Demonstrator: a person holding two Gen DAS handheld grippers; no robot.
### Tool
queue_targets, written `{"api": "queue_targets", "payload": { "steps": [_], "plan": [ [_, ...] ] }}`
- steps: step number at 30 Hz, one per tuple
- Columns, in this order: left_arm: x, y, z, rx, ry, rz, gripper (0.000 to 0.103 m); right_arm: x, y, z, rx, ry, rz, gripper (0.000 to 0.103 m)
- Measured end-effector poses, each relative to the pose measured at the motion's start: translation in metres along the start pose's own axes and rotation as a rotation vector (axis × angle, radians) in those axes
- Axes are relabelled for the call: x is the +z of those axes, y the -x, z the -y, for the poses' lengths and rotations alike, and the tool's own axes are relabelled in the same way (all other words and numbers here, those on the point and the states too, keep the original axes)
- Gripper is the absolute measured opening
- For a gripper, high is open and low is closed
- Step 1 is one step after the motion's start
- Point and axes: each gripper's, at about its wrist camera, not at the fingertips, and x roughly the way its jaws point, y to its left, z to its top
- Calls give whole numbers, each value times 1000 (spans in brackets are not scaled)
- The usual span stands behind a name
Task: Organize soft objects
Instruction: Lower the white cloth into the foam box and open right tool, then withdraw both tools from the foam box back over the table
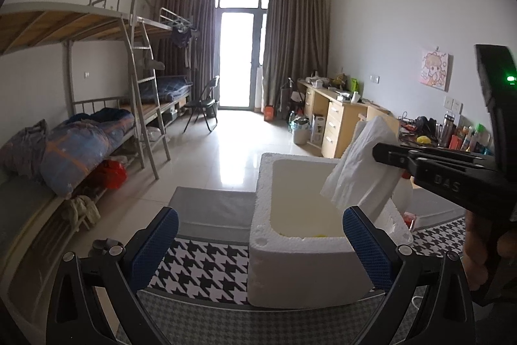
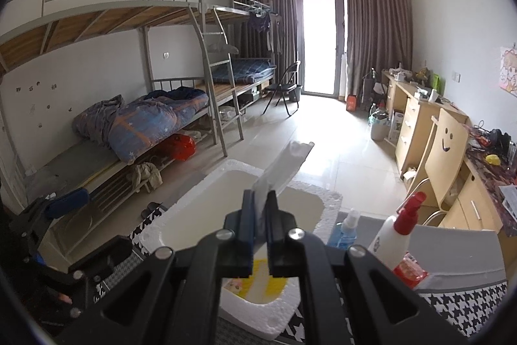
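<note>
From the left wrist camera, the left gripper (image 1: 260, 235) has its jaws spread wide with nothing between them, hovering over a houndstooth cloth (image 1: 206, 267) on the table. A white foam box (image 1: 290, 277) stands just ahead, its near wall between the blue pads. Above the box's right rim, the right gripper (image 1: 387, 156) pinches a white tissue pack (image 1: 362, 170), tilted. "DAS" is moulded on that gripper's arm. Behind the pack shows part of one white bottle (image 1: 404, 193).

From the right wrist camera, the jaws stand narrow, clamped on the tissue pack (image 2: 281, 173), which juts upward over the open foam box (image 2: 258, 309). Something yellow (image 2: 258, 280) lies on the box floor. Two bottles stand right of the box: a blue spray bottle (image 2: 347, 231) and a white one with a red cap (image 2: 399, 228), its label unreadable. The left gripper (image 2: 64, 202) shows at the left edge.
</note>
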Motion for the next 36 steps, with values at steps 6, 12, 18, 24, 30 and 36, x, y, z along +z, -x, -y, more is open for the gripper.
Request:
{"api": "queue_targets", "payload": {
  "steps": [6, 12, 18, 24, 30, 36],
  "plan": [
    [-2, 4, -4, 3, 0, 8, 102, -2, -14, 0, 5, -9, -35, 8],
    [-4, 5, -7, 9, 10, 13, 102, -6, -24, -3, -13, 12, -59, 22],
    [-5, 4, -11, 11, 22, 7, 102, -5, -22, 1, 0, -24, -71, 62],
    [-5, 5, -9, 5, 17, 6, 102, -1, -13, 2, 0, -21, -60, 62],
    [-3, 12, -2, -7, 8, 19, 102, 0, -1, 3, 7, -29, -45, 69],
    [-1, 21, 4, -11, 3, 40, 102, 3, 17, 3, 8, -31, -7, 84]
  ]
}}
